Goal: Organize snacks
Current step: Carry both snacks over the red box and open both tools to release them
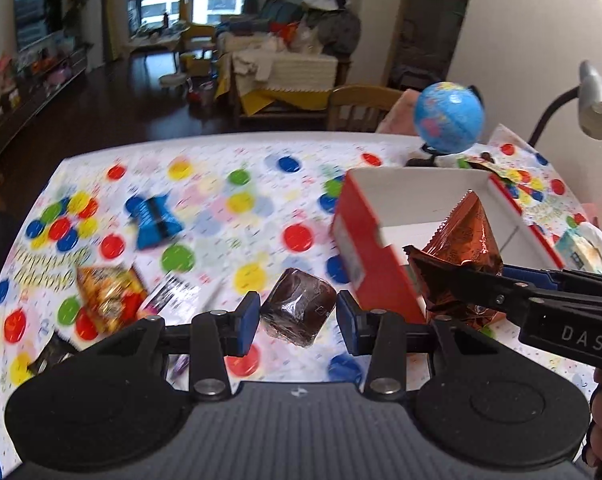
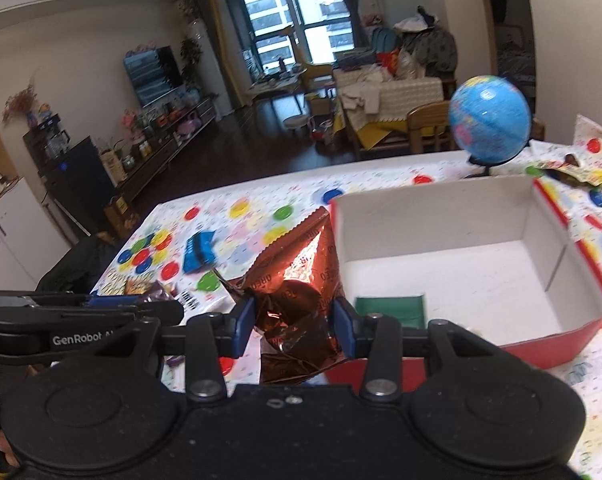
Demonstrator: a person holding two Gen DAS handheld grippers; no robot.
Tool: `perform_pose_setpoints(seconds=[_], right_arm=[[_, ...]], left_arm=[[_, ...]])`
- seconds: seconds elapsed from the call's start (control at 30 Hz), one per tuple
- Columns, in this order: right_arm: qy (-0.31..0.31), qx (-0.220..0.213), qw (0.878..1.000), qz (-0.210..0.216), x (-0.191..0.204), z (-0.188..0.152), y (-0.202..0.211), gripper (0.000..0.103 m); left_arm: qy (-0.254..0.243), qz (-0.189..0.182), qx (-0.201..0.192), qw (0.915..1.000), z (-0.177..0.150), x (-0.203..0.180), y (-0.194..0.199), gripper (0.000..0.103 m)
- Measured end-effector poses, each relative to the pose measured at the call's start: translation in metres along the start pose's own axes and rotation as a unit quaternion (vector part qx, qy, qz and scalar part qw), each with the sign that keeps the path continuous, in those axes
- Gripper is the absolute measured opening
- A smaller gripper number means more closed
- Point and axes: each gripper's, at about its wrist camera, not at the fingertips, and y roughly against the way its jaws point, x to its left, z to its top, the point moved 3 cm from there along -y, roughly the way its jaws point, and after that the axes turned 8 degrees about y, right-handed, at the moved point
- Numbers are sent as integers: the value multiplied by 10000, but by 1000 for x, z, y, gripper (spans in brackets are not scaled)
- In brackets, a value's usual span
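While a dotted tablecloth (image 1: 221,184) covers the table in a cluttered living room, the left gripper (image 1: 297,314) clamps a glossy brown cube-shaped snack (image 1: 299,306) above it. Beside it, the right gripper (image 2: 295,320) grips a crinkly copper foil packet (image 2: 301,280) near the white-lined red box (image 2: 461,272).

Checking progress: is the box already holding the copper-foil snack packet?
No: the copper-foil snack packet is clamped in the right gripper, outside the box.

This is a home living room: a flat black TV (image 2: 157,76) on the far left wall, a big window (image 2: 297,20), and a clothes-piled sofa (image 2: 389,92) far behind the dotted worktop (image 2: 261,216).
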Motion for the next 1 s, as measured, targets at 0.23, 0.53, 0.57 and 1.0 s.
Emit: perform_pose_setpoints(seconds=[0.23, 0.53, 0.57, 1.0], right_arm=[[-110, -103, 9994, -299, -35, 6, 6, 41], [-212, -49, 9957, -900, -100, 12, -6, 41], [-238, -31, 9951, -960, -108, 10, -7, 41], [-309, 548, 9915, -1140, -163, -1, -48, 41]], left_arm=[[-329, -97, -14, 9994, 16, -44, -15, 41], [-562, -251, 207, 9979, 32, -96, -59, 41], [-574, -269, 254, 9977, 34, -100, -65, 41], [-925, -150, 699, 9931, 37, -144, -138, 41]])
